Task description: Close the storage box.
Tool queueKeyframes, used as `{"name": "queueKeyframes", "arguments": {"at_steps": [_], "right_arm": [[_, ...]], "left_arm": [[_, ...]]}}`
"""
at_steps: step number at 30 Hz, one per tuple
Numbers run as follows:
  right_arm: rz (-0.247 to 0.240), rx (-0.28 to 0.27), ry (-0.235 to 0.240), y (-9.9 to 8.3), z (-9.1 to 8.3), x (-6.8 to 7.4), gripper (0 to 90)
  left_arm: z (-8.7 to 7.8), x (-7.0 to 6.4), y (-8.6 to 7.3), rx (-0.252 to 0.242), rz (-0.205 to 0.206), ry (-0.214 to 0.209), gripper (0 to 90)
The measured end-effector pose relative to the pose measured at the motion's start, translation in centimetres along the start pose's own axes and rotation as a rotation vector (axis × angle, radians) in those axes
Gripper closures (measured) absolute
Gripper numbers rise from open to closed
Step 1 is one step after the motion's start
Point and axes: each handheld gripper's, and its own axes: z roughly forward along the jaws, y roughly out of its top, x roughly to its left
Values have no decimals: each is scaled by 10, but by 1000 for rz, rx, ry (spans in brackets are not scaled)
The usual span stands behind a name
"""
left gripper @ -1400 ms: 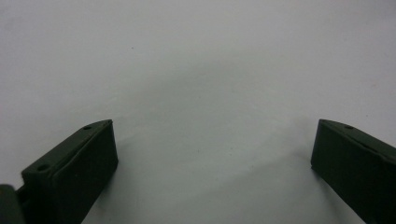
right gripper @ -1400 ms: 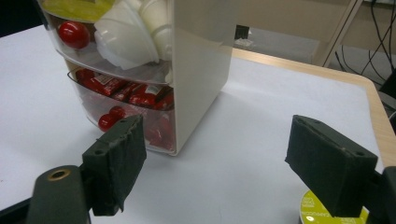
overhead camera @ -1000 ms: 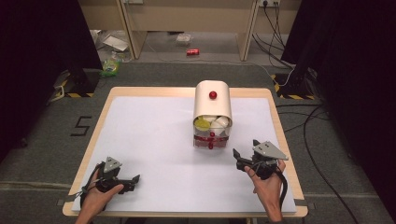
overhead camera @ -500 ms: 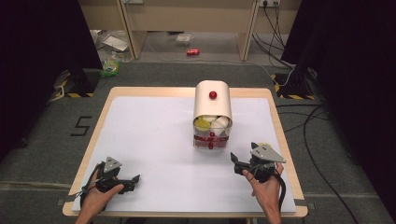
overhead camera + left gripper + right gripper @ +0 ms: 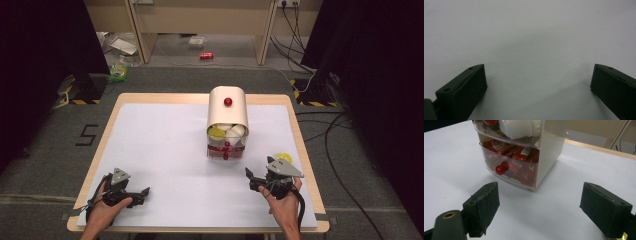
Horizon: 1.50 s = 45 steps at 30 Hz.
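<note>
High view shows the small drawer cabinet (image 5: 227, 122) standing toward the desk's (image 5: 160, 145) far middle, both claws well short of it. Right claw (image 5: 256, 180), jaws spread and empty, points at the cabinet's lower drawer (image 5: 511, 167) of red sachets; the next move looks like reaching its red knob (image 5: 500, 169). Left claw (image 5: 141, 194) rests released, far left of the cabinet. A yellow piece (image 5: 284, 157) lies beside the right claw; nothing blocks the way.
</note>
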Motion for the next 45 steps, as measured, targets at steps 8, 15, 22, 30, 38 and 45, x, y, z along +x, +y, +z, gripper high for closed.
{"name": "queueKeyframes", "arguments": {"at_steps": [8,15,22,30,38,45], "right_arm": [[3,18,1,-7,-1,-1,160],[5,24,8,-11,-4,0,160],[6,44,9,-17,-5,1,160],[5,55,8,-24,-7,0,160],[8,73,14,-30,-8,0,160],[5,88,18,-35,-10,-1,160]], "left_arm": [[0,0,0,0,0,0,0],[0,0,0,0,0,0,0],[0,0,0,0,0,0,0],[0,0,0,0,0,0,0],[0,0,0,0,0,1,0],[0,0,0,0,0,1,0]]}}
